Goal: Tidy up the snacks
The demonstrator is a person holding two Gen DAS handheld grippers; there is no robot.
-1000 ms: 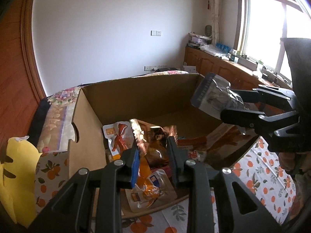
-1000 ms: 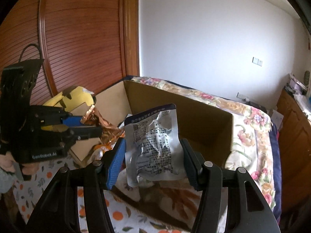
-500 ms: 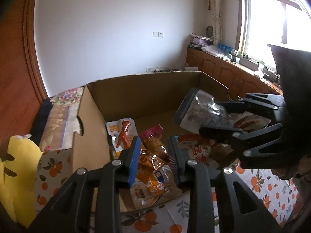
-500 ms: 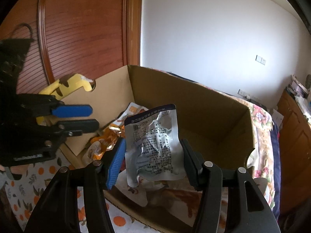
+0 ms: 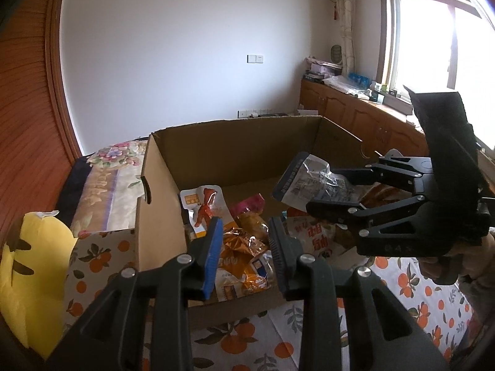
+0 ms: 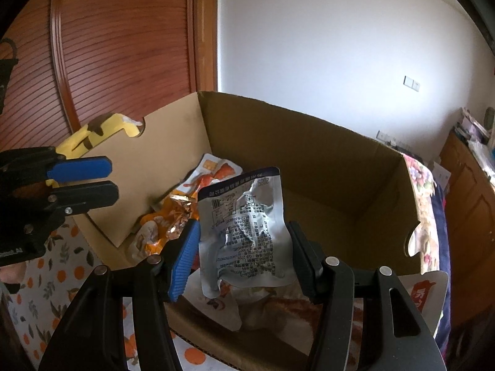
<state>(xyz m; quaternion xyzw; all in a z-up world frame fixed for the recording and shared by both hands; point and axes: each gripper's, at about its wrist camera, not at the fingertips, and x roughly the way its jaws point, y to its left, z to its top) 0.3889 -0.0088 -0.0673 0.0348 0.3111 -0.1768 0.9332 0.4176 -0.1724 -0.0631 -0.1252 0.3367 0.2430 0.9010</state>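
An open cardboard box (image 5: 247, 151) (image 6: 309, 160) holds several snack packets, among them a white one with a red figure (image 5: 204, 204) (image 6: 216, 173) and crinkled orange ones (image 5: 241, 247) (image 6: 161, 225). My left gripper (image 5: 245, 222) (image 6: 113, 181) hovers over the box's near left part. It is open, its jaws a little apart with nothing between them. My right gripper (image 6: 244, 228) (image 5: 321, 190) is shut on a silver printed packet (image 6: 244, 225) (image 5: 309, 182). It holds the packet upright over the right side of the box.
The box stands on a cloth with an orange-fruit print (image 5: 411, 281). A yellow cushion (image 5: 34, 262) (image 6: 96, 130) lies left of the box, and floral bedding (image 5: 108, 170) is behind it. Wooden cabinets (image 5: 355, 117) run under the window. A hand (image 5: 476, 266) grips the right tool.
My left gripper let go of the copper-orange packet, which now lies in the box. My right gripper sank lower over the box with the silver packet still held.
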